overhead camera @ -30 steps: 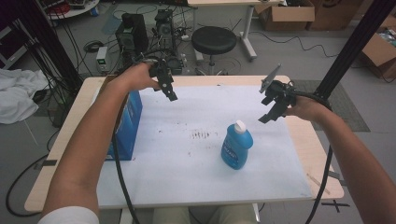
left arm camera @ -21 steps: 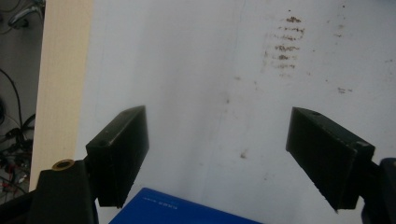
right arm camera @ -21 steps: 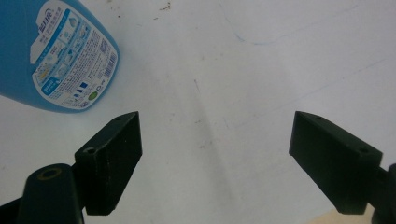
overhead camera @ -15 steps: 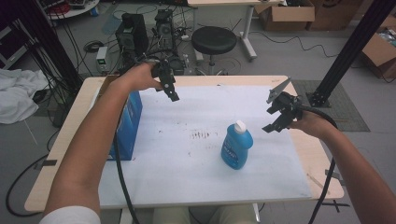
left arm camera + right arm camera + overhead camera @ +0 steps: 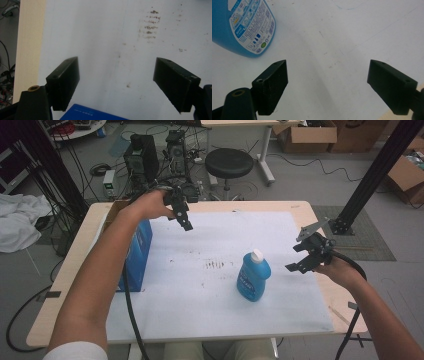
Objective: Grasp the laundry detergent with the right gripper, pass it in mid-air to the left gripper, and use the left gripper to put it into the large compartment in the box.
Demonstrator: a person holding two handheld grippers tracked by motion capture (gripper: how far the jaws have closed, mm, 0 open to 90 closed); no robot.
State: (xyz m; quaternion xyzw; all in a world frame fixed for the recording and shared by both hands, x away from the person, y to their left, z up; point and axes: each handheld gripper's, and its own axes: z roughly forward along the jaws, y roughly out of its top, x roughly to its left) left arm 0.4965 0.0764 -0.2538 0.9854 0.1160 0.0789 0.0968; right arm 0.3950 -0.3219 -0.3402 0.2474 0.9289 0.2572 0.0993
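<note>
Near the middle of the white mat (image 5: 200, 320) stands the blue bottle (image 5: 253, 276), just left of my right gripper (image 5: 296, 261), whose jaws gape wide and empty. I'd square them to the bottle's body, below the cap, before squeezing.

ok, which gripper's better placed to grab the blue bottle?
Right. The right gripper is open beside the blue bottle, with nothing between them; the left gripper sits at the far edge near the blue box.
</note>
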